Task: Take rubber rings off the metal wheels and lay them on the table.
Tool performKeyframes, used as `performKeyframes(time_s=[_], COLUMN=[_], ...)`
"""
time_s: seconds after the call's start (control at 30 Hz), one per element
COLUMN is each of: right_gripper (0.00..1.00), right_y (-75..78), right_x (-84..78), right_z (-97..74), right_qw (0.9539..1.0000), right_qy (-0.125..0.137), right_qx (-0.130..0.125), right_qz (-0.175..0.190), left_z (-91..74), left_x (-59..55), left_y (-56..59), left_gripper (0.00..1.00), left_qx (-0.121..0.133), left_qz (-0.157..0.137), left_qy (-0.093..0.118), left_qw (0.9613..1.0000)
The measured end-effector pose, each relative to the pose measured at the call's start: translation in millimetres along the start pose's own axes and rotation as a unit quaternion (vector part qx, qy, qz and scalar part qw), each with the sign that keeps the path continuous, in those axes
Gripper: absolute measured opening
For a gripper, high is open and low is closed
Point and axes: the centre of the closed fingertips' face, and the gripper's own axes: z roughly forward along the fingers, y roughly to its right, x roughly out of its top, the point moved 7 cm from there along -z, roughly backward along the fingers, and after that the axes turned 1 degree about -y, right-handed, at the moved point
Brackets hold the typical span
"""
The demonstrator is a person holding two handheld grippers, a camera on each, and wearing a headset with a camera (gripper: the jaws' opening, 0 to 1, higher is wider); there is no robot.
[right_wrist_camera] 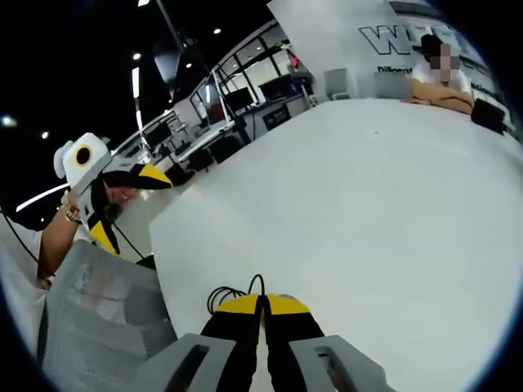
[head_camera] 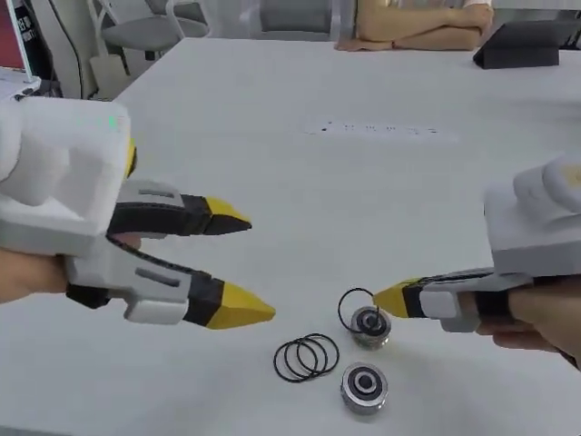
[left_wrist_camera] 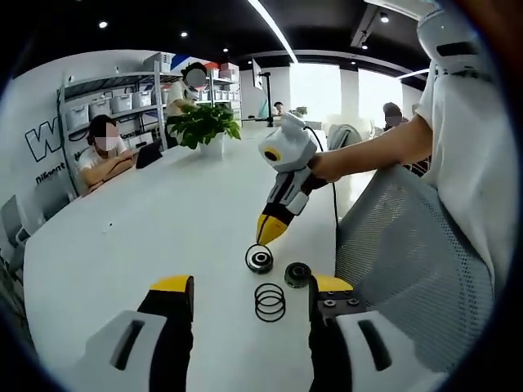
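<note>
Two metal wheels sit near the table's front edge: one (head_camera: 369,327) right under my right gripper's tips and one (head_camera: 364,388) closer to me. My right gripper (head_camera: 388,299) is shut on a thin black rubber ring (head_camera: 346,303) that loops up from the farther wheel. In the right gripper view the ring (right_wrist_camera: 256,283) pokes out between the closed yellow tips (right_wrist_camera: 262,305). Three loose rings (head_camera: 306,356) lie flat left of the wheels. My left gripper (head_camera: 241,263) hovers open to their left, holding nothing. The left gripper view has both wheels (left_wrist_camera: 259,259) (left_wrist_camera: 297,273) and the loose rings (left_wrist_camera: 270,300).
The white table (head_camera: 300,182) stretches far back. A person with folded arms (head_camera: 418,27) sits at the far end beside a black case (head_camera: 517,45). Office chairs (head_camera: 136,27) stand at the back left. A flat strip (head_camera: 372,129) lies mid-table.
</note>
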Motion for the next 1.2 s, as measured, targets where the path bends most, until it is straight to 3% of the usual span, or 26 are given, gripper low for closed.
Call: performKeyframes(time_s=[0.2, 0.3, 0.5, 0.67, 0.87, 1.2], right_gripper=[0.00, 0.00, 0.00, 0.00, 0.00, 0.00], right_y=[-5.2, -6.6, -8.3, -12.2, -15.3, -16.8], right_x=[-0.2, -1.4, -1.0, -2.4, -3.2, -13.0], right_z=[2.8, 4.2, 4.4, 5.4, 9.5, 21.9], right_qw=[0.9999, 0.9998, 0.9998, 0.9996, 0.9991, 0.9977], right_qy=[-0.005, -0.010, -0.010, -0.014, -0.022, -0.046], right_qx=[0.008, 0.011, 0.013, 0.018, 0.024, 0.025], right_qz=[-0.008, -0.011, -0.014, -0.017, -0.026, -0.042], left_z=[-21.0, -27.7, -31.2, -33.4, -36.3, -30.2], left_x=[-14.2, -21.9, -37.0, -48.7, -53.3, -62.0], left_y=[7.5, 12.5, 25.1, 31.8, 36.8, 44.4], left_gripper=[0.61, 0.63, 0.69, 0.72, 0.78, 0.76], left_qx=[0.022, 0.031, 0.039, 0.047, 0.056, 0.051], left_qz=[-0.019, -0.034, -0.044, -0.077, -0.098, -0.121], left_qy=[-0.002, 0.008, 0.000, 0.001, 0.015, 0.006], left_qw=[0.9996, 0.9989, 0.9983, 0.9960, 0.9935, 0.9913])
